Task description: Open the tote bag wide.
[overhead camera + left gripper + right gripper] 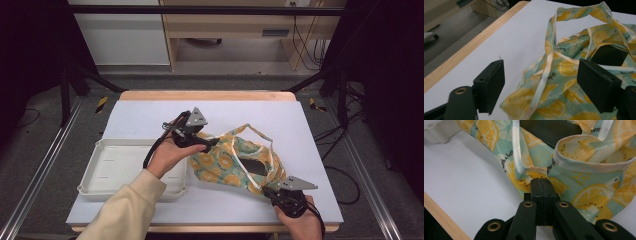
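Lemon-print bag (235, 161) mid-table on white mat (150, 117), right gripper (541, 181) jaws pressed together pinching bag's near edge, left gripper (541, 82) jaws spread wide, fabric and a strap (549, 53) between them, untouched, tray (107, 167) beside bag.

Left gripper (210, 141): black body, grey three-cornered plate on top, black cable trailing; blocky black jaws with brass-ringed pivot holes. Right gripper (541, 182): same black build, grey plate, brass-ringed screws on linkage arms. Cream long sleeve (125, 210) on left forearm.
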`<state>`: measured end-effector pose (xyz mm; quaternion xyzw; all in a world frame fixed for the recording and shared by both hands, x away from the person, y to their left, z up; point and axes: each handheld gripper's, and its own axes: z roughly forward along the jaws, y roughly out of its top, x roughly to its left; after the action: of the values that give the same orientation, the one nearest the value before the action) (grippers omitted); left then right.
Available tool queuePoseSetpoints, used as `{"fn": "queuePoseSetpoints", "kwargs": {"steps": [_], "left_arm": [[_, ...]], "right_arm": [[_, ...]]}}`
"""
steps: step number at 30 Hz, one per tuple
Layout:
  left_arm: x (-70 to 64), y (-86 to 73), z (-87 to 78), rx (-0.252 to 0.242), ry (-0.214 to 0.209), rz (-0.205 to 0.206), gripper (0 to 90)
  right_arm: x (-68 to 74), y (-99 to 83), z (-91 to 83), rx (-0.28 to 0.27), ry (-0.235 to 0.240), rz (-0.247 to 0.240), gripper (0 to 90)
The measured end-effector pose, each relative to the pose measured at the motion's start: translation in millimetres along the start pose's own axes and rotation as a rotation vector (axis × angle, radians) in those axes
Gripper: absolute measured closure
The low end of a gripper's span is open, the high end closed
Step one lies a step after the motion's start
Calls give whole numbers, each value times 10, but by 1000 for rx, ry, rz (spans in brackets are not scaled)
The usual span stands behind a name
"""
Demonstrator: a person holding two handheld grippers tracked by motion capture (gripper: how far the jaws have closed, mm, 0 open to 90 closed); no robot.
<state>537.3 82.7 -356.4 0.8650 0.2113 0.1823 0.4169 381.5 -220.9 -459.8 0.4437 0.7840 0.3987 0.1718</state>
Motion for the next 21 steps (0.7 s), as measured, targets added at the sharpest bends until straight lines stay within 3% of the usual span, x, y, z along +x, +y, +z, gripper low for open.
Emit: {"fn": "queuePoseSetpoints", "kwargs": {"steps": [2,6,8,9,13,16,21], "left_arm": [[34,9,91,23,-20,-13,304],[63,-34,257,128,-5,0,347],[78,-71,322,169,-4,-3,416],[79,-82,334,174,7,-8,461],[24,-124,365,197,-43,35,701],[-11,-166,359,219,-59,43,818],[-51,-214,302,225,-58,53,900]], "right_arm": [[-6,-3,-5,-4,-1,10,900],[-24,-11,-14,-9,-3,1,900],[-34,-10,-17,-18,-2,0,900],[-35,-11,-21,-15,-4,6,900],[-52,-13,-29,-23,-14,8,900],[-65,-12,-39,-30,-21,26,900],[-75,-19,-45,-33,-30,26,897]]}}
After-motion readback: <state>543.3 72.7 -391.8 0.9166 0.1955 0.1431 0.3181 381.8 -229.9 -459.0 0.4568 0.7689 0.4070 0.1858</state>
